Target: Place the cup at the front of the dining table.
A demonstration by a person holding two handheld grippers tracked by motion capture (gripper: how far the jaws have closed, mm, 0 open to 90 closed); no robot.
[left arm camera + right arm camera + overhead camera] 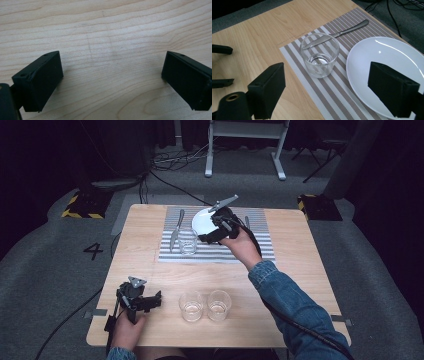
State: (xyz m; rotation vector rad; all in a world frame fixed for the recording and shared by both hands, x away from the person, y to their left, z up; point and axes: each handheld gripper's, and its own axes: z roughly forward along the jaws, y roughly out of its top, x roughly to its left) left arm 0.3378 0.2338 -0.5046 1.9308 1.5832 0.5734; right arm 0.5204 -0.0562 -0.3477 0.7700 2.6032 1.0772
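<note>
Two glasses [205, 305], right claw [214, 229] over plate [202, 221]

The tabletop [150, 255] lies bare along its left side and in the wide band between the striped placemat [260, 247] and the near edge, so a gripper can pass there freely. On the placemat a tumbler [188, 241] stands at the left, with a butter knife [176, 230] lying just behind it and a white plate [205, 221] close on its right, leaving only a narrow gap between glass and plate. Two more tumblers [205, 305] stand side by side near the front edge, blocking the middle there. The right gripper [218, 227] hangs over the plate, its jaws spread wide; the left gripper [150, 301] rests at the front left corner, jaws apart over bare wood.
</note>
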